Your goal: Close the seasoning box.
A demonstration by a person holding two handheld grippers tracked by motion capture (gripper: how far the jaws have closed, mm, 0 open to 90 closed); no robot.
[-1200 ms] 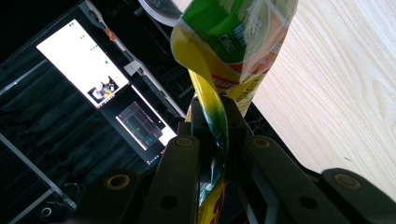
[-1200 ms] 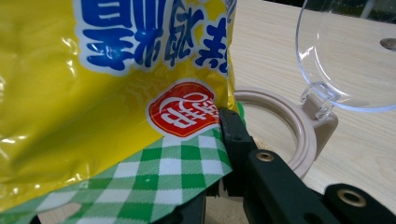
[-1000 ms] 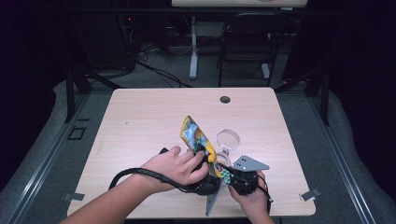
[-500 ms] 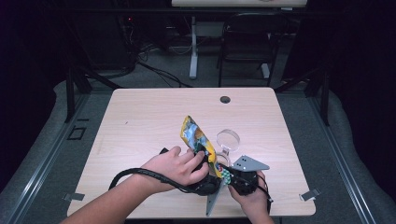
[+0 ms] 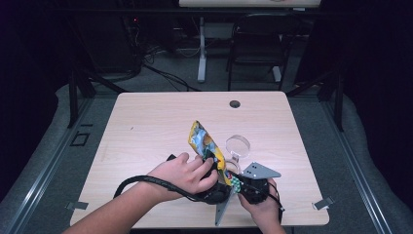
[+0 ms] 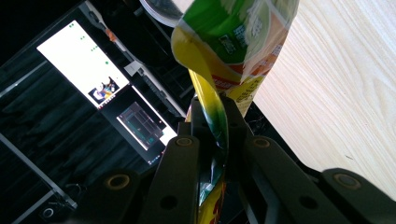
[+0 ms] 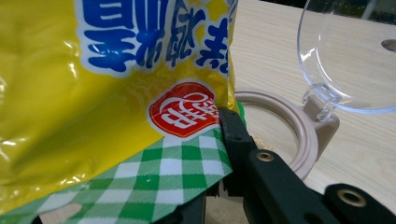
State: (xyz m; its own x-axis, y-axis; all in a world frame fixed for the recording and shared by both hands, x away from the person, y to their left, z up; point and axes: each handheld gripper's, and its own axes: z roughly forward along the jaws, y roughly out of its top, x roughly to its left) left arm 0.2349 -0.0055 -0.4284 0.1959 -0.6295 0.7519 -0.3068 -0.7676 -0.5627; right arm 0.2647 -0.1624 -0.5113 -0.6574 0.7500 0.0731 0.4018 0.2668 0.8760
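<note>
Both grippers, left gripper (image 6: 212, 154) and right gripper (image 7: 219, 154), pinch the yellow snack bag (image 5: 207, 146) low-centre of the high view; uneven pulling (my guess) could tear it, spilling past the open jar (image 7: 275, 135).

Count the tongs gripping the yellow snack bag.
2. The left tongs clamp the snack bag along its folded edge; the right tongs pinch its green-checked corner, beside the open jar at the table's near edge.
</note>
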